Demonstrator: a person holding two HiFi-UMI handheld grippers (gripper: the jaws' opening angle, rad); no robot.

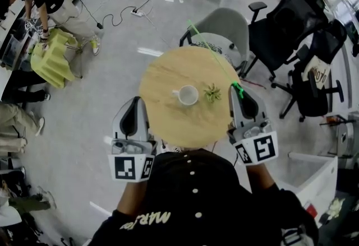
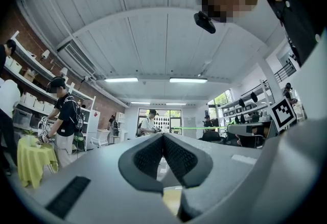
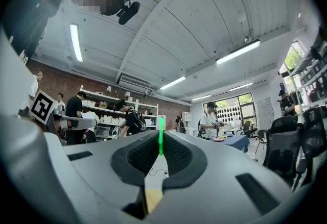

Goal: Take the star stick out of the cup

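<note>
At middle right, the right gripper (image 1: 236,89) is clenched on a thin translucent green stick (image 3: 160,139). The left gripper (image 1: 134,100) is pressed together, empty. A smooth white cup (image 1: 188,94) stands on the round wooden table (image 1: 168,121).

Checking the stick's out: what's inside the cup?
The cup looks empty, only white interior showing; nothing covers it. The green stick is in the right hand-held gripper.

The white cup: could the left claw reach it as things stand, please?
Probably yes: the left claw, shut and empty, is beside the table, with nothing between it and the white cup.
</note>
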